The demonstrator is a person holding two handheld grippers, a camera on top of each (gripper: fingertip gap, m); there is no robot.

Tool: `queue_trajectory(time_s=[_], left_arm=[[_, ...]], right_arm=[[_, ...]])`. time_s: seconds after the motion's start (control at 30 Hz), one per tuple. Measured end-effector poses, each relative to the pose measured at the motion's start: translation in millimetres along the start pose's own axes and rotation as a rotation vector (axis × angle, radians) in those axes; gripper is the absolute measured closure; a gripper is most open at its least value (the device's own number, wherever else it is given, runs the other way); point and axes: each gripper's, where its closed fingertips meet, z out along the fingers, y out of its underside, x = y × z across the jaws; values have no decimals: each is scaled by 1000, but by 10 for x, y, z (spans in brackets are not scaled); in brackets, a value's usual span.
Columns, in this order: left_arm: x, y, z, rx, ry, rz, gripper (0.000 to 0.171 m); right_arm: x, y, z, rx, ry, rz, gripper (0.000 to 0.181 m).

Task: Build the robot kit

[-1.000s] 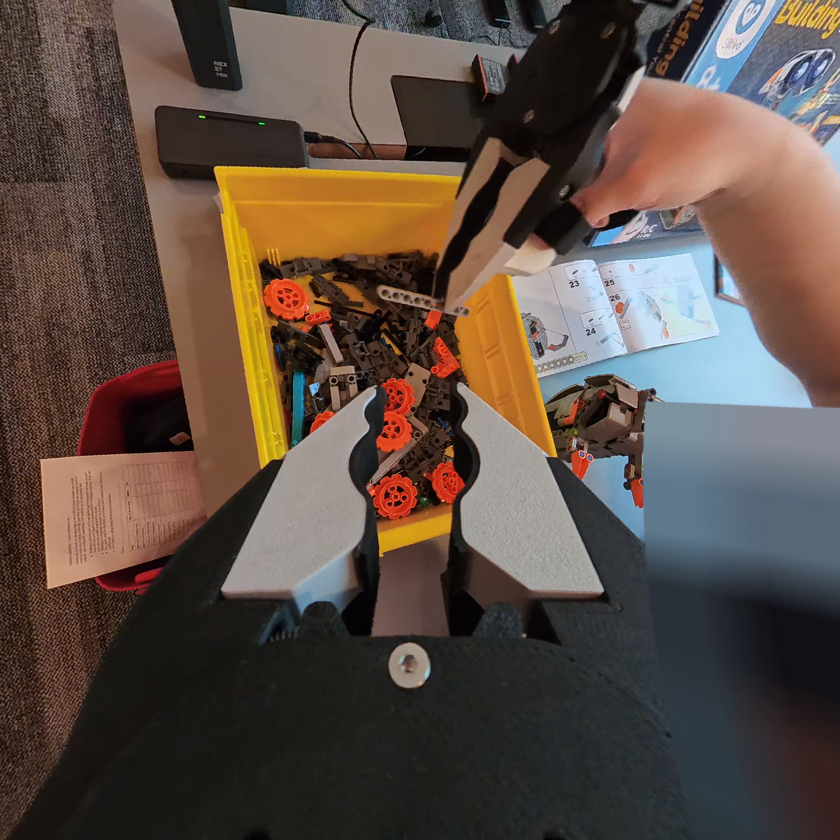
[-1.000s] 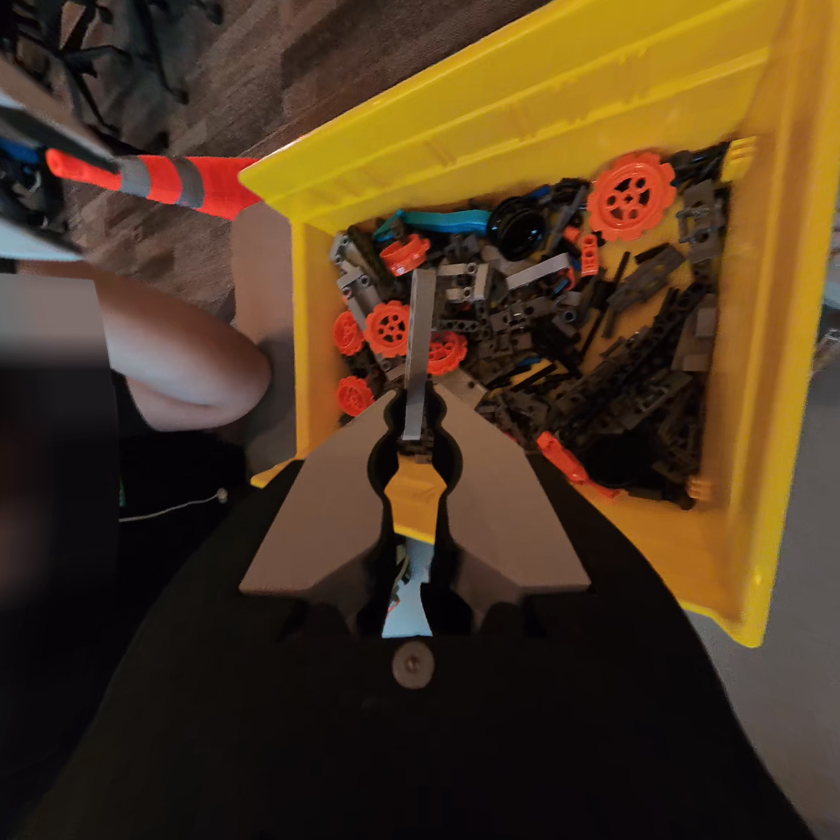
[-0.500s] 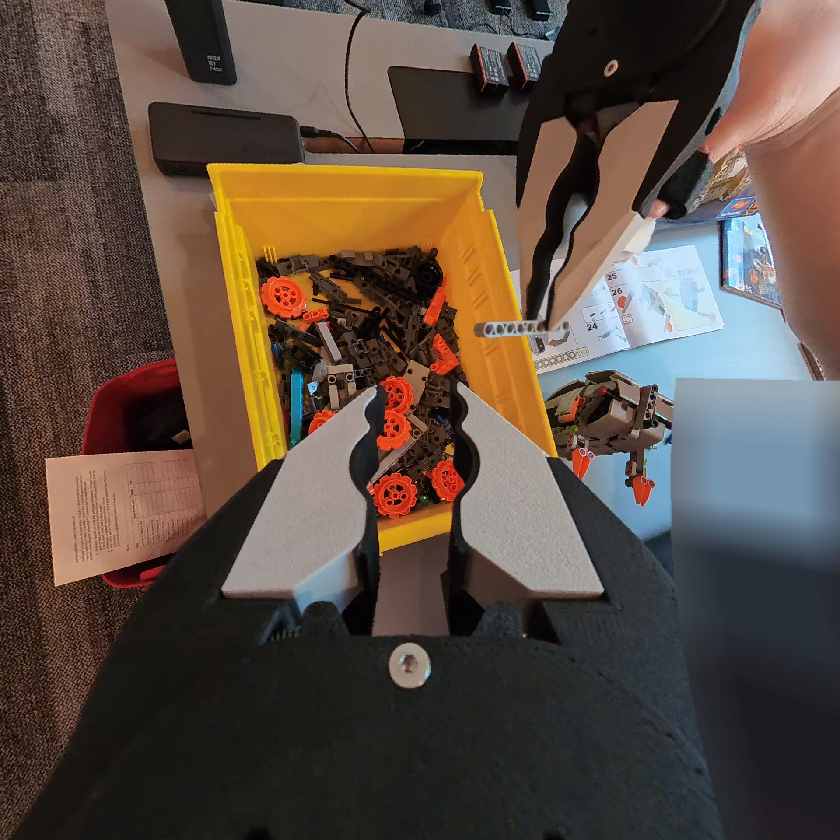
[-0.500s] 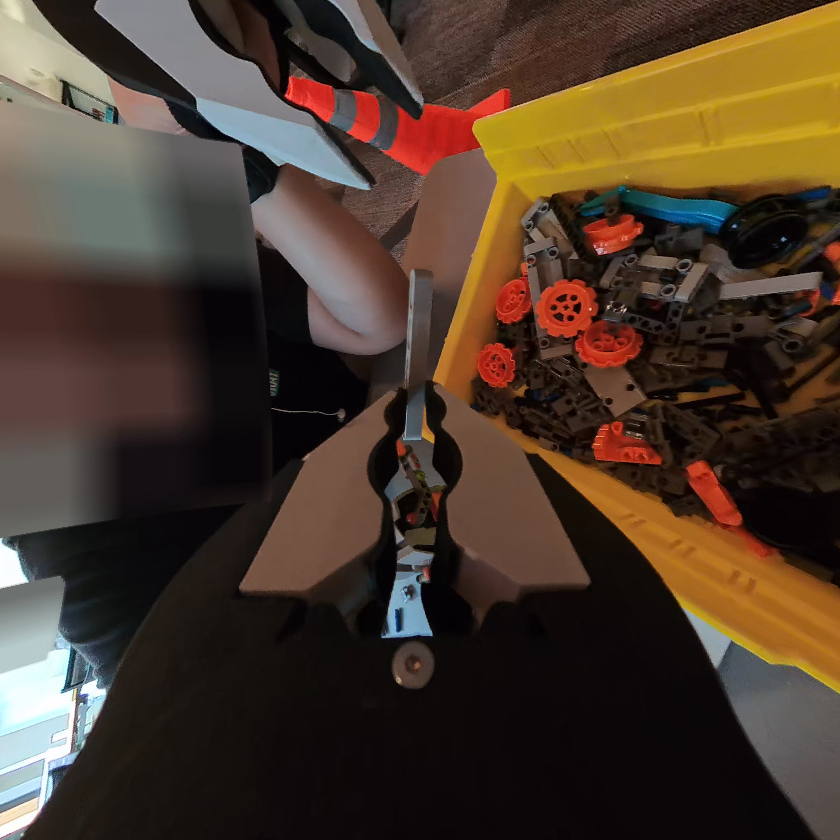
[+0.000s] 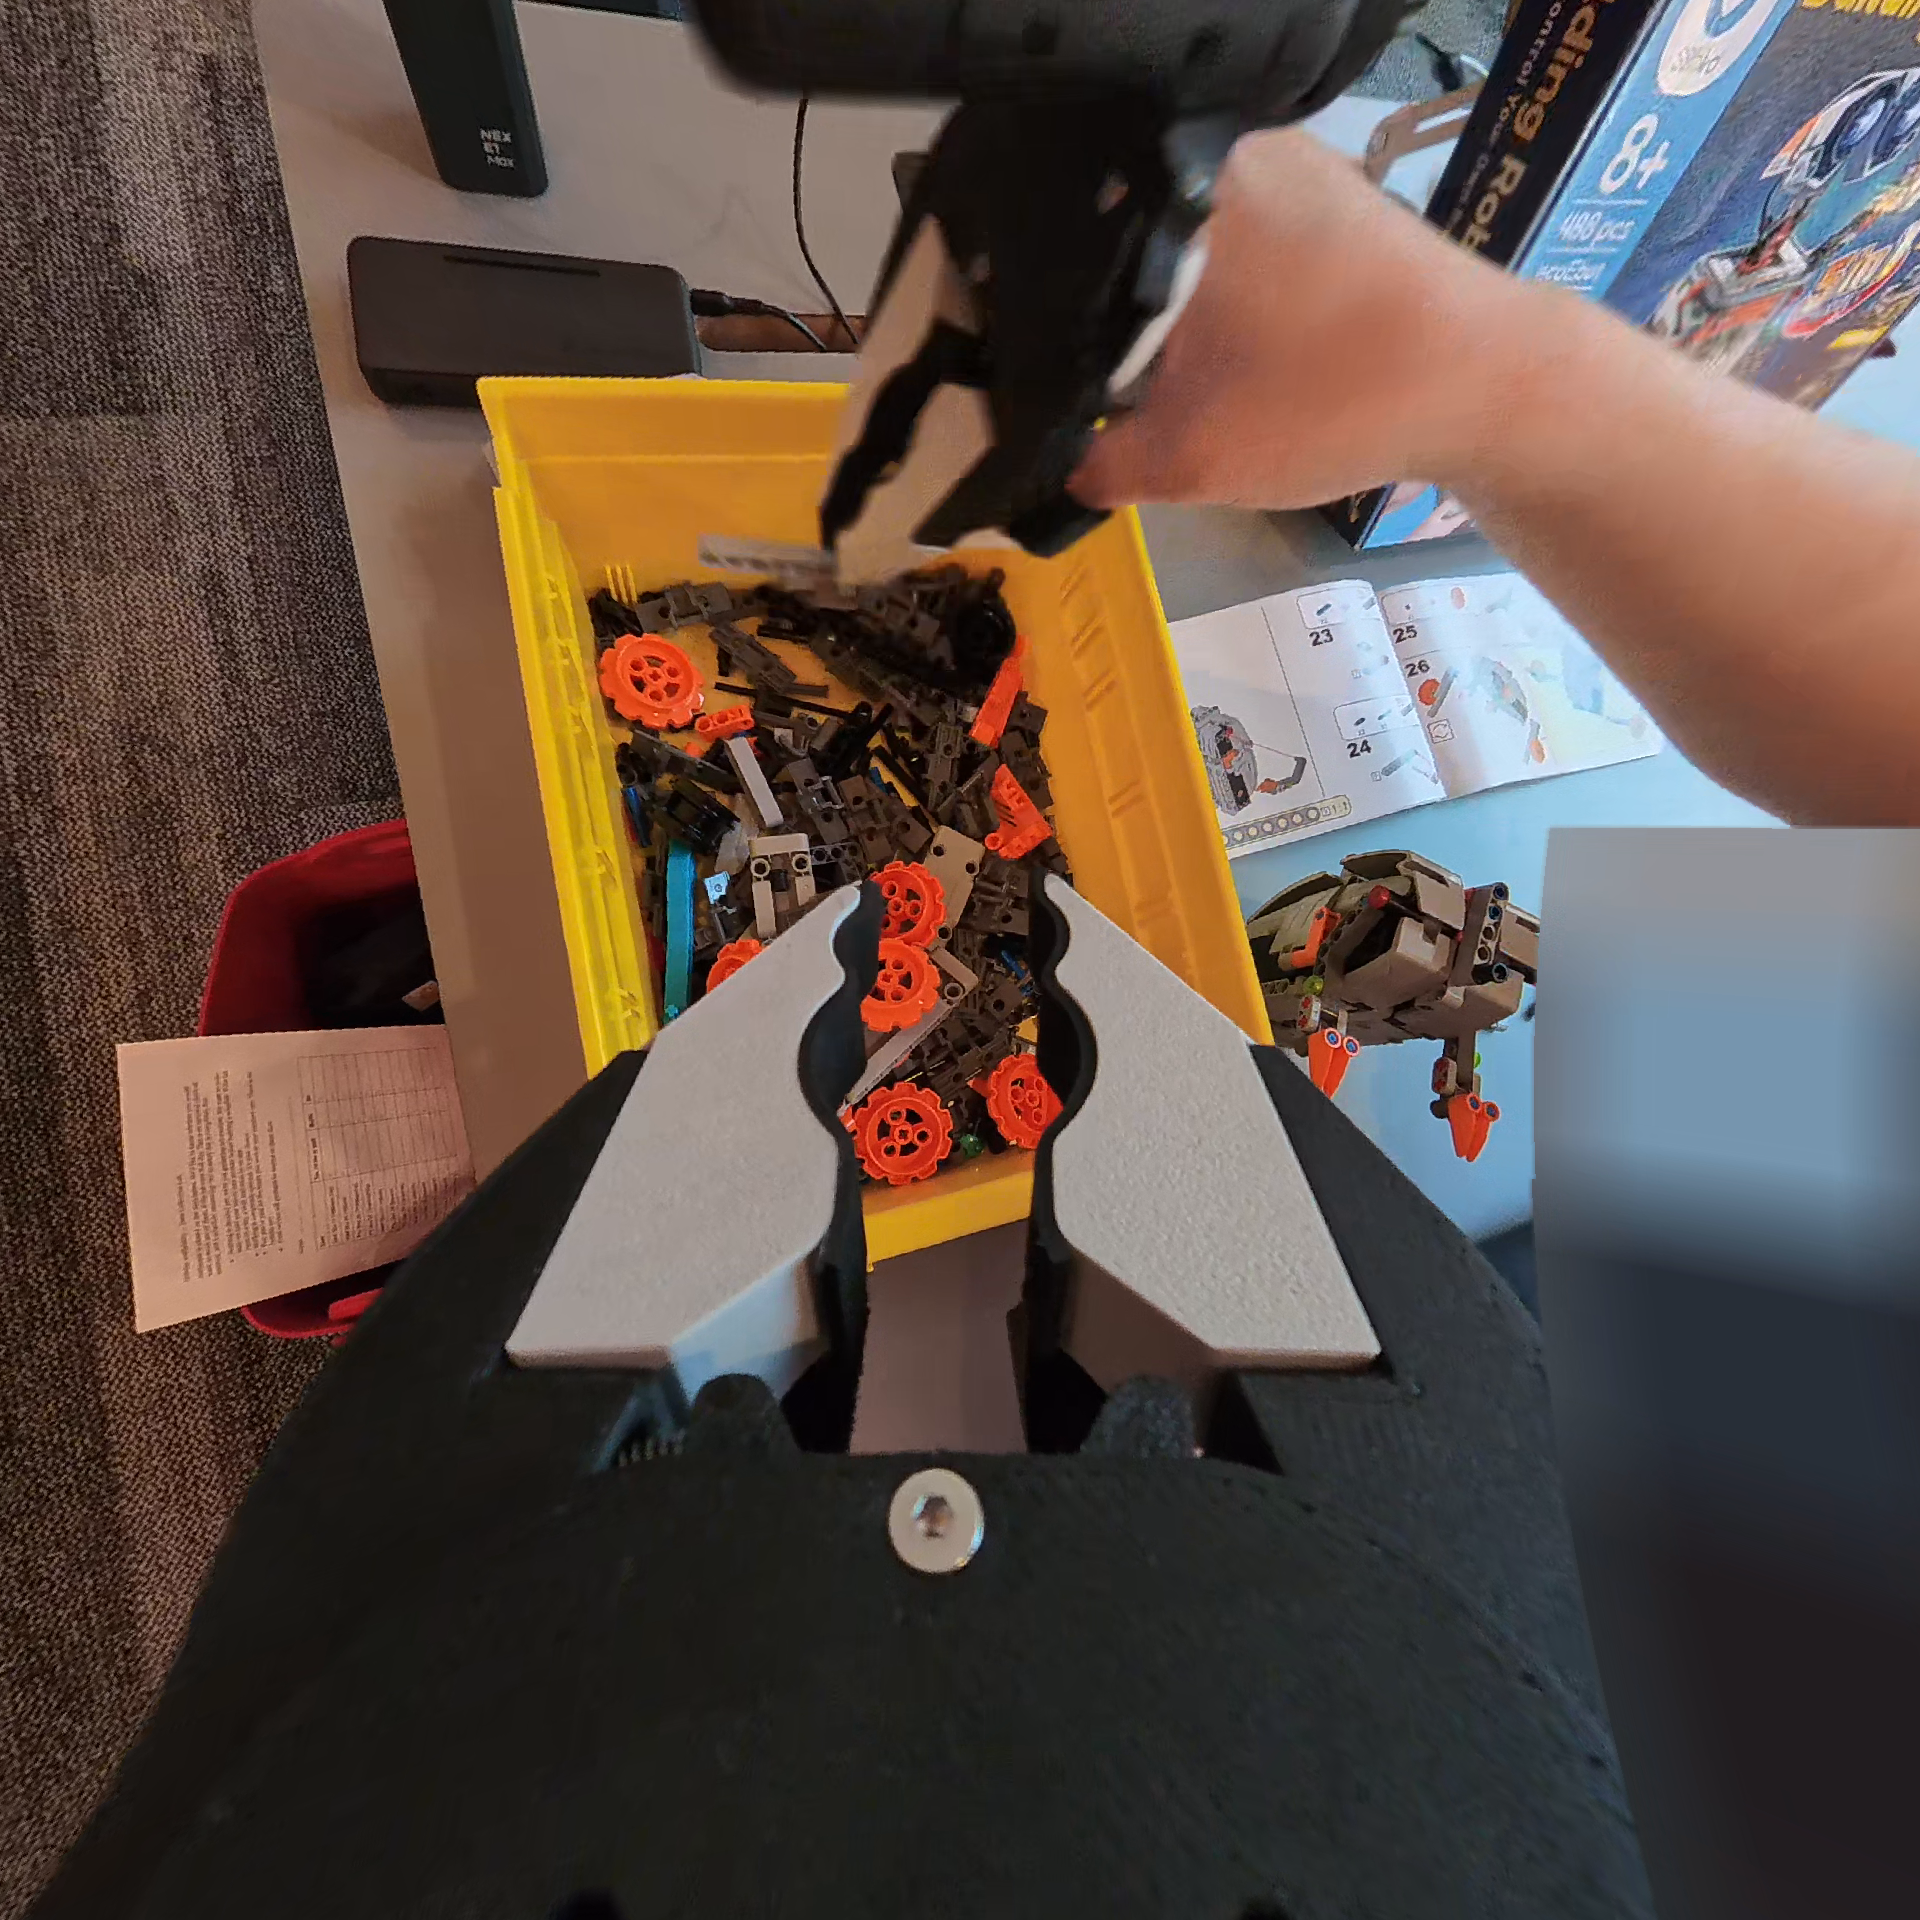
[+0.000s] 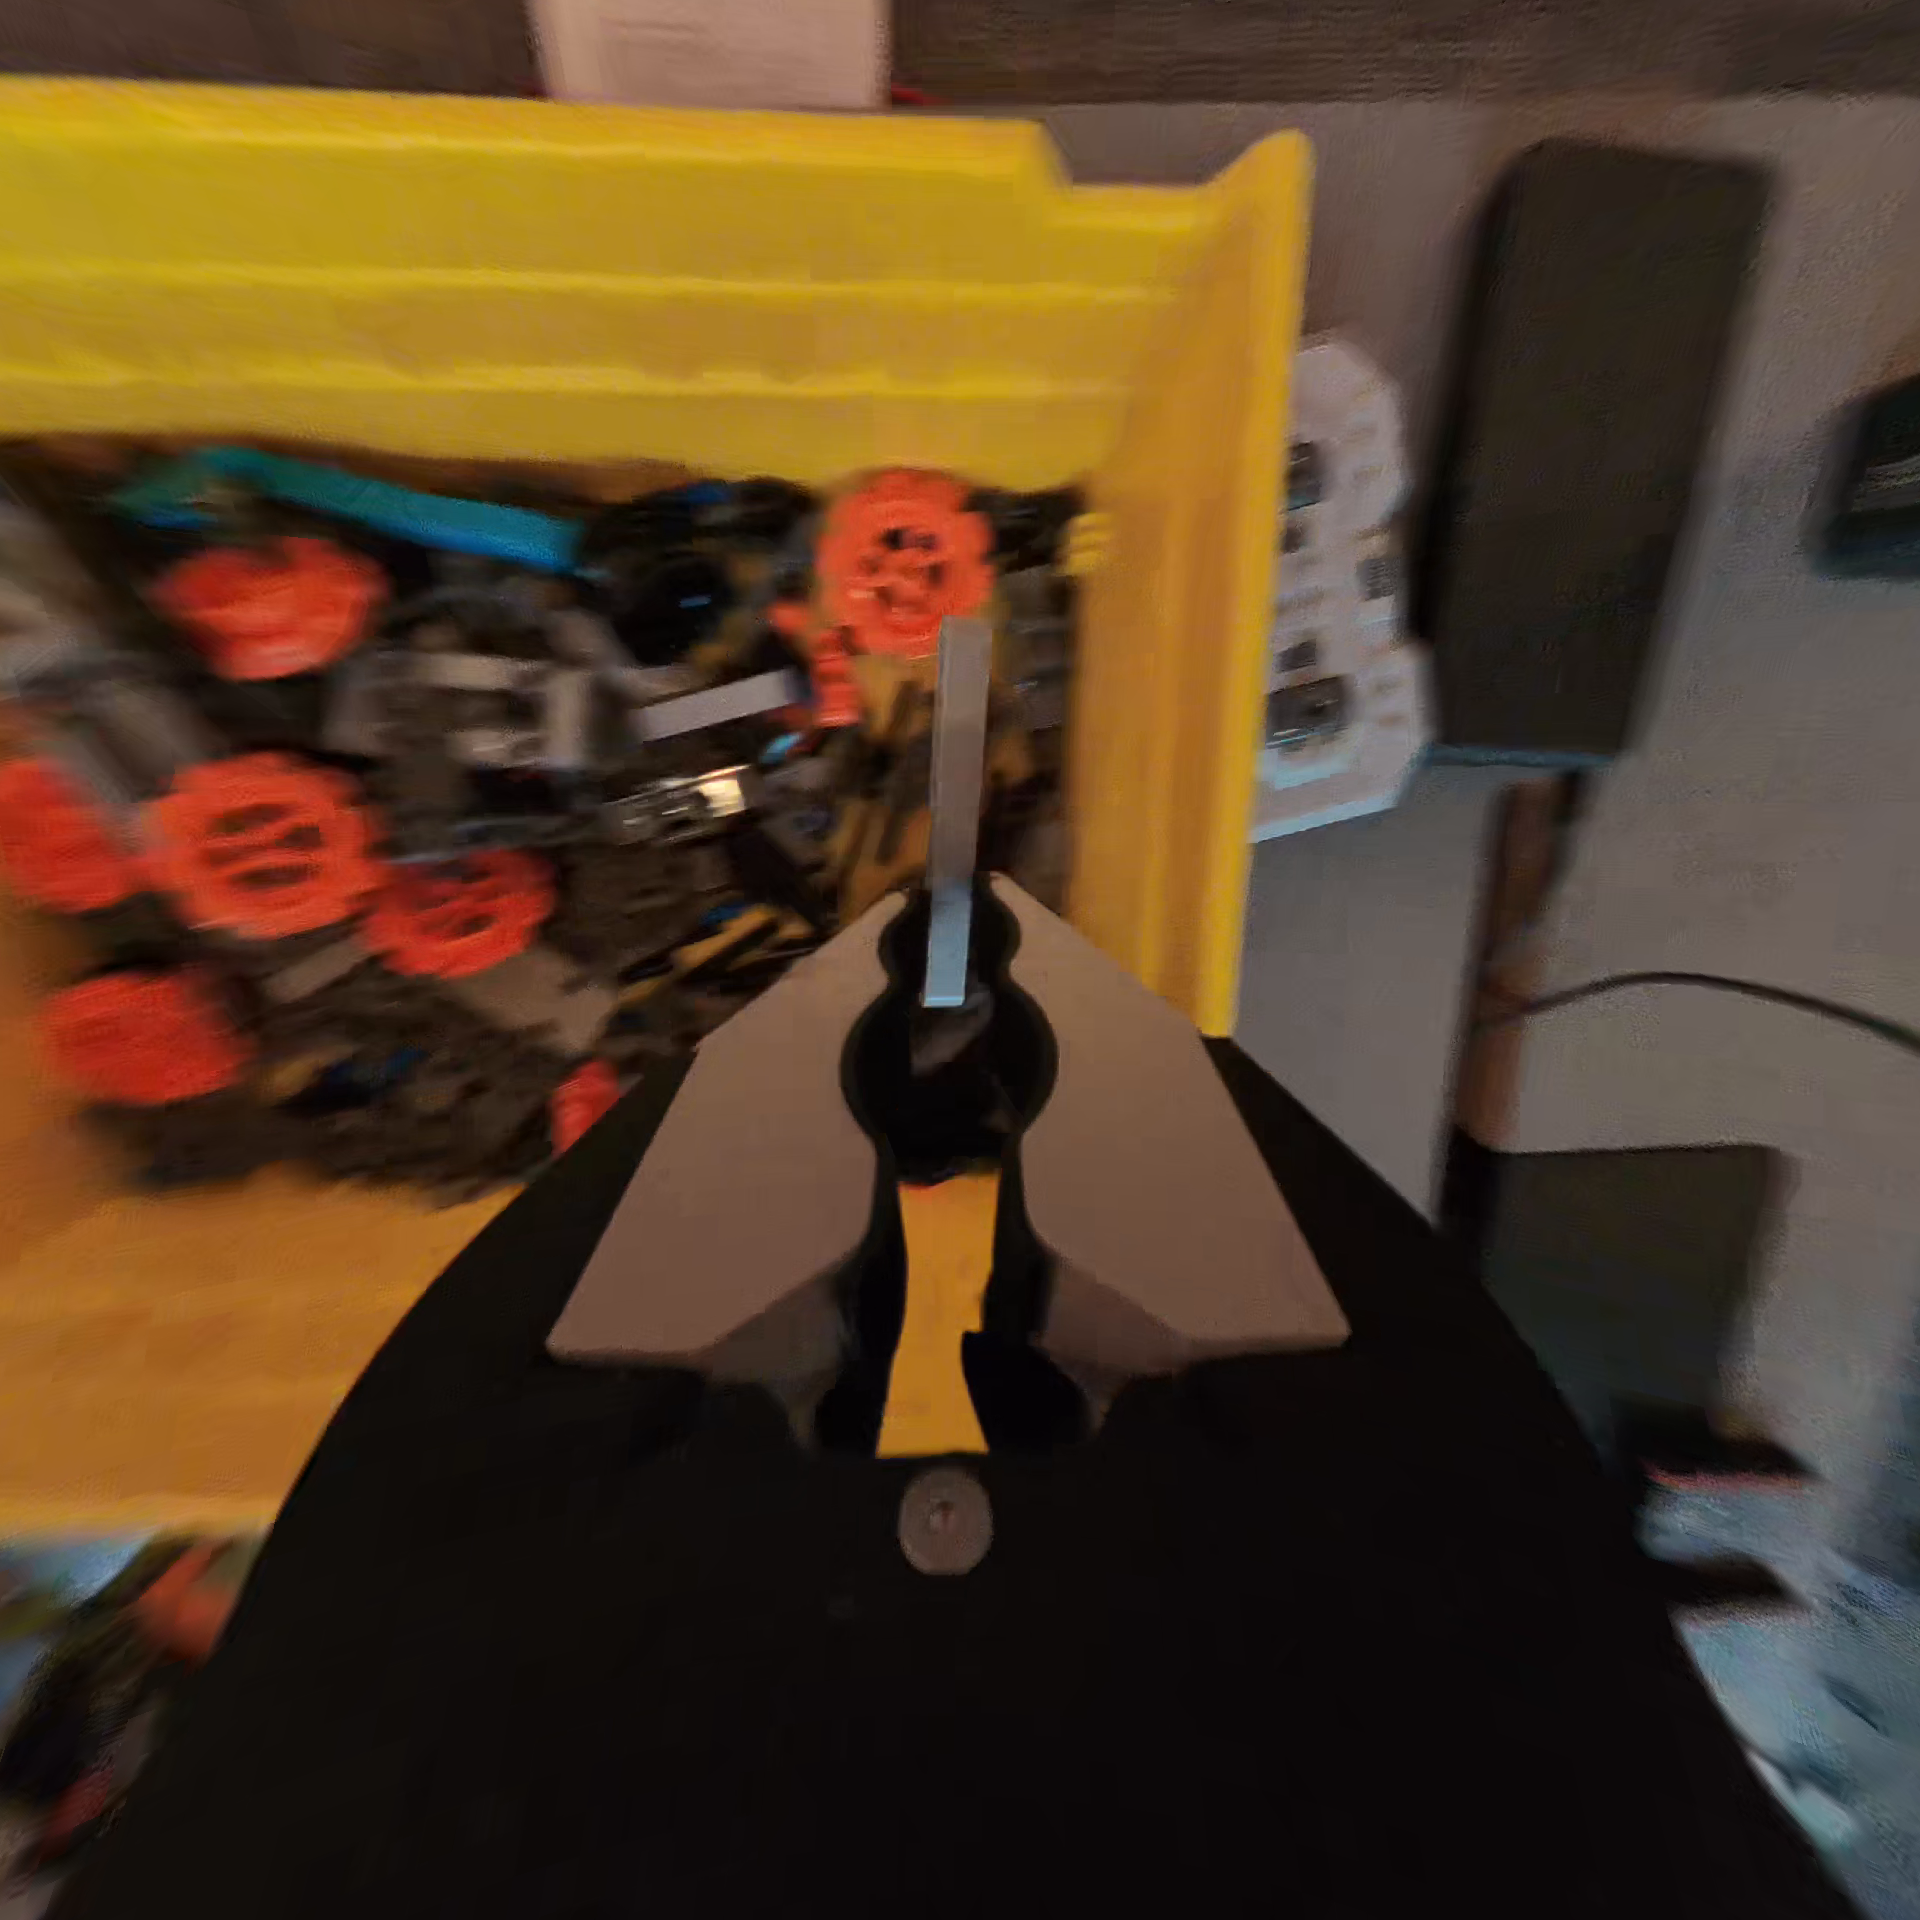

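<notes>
A yellow bin (image 5: 1122,748) (image 6: 1195,582) on the table holds several dark grey, black and orange building-toy parts, among them orange gears (image 5: 652,681). My right gripper (image 6: 954,891) is shut on a long light grey beam (image 6: 958,790) and holds it over the far end of the bin; in the left wrist view this gripper (image 5: 847,545) and beam (image 5: 764,556) are blurred. My left gripper (image 5: 951,899) is open and empty, hovering above the near end of the bin over orange gears (image 5: 902,1132).
A partly built grey and orange model (image 5: 1392,966) and an open instruction booklet (image 5: 1392,696) lie right of the bin. A toy box (image 5: 1714,166) stands at back right. Black devices (image 5: 520,317) sit behind the bin. A red bin (image 5: 312,935) with a paper sheet (image 5: 291,1164) is on the floor. The tips of one gripper are about 20 cm away from the tips of the other.
My right gripper has swung with the grey beam from beside the booklet back over the far end of the yellow bin. My left gripper has stayed open and still.
</notes>
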Motion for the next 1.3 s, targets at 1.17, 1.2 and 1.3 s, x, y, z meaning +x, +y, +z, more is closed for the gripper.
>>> queue_trajectory(time_s=[1.17,1.2,1.3], left_arm=[[28,6,-7,0,18,7,145],[28,6,-7,0,18,8,145],[38,6,-6,-1,18,11,145]], right_arm=[[-869,711,311,-456,-413,142,162],[-958,690,247,-452,-481,140,161],[-646,539,230,-382,-347,107,159]])
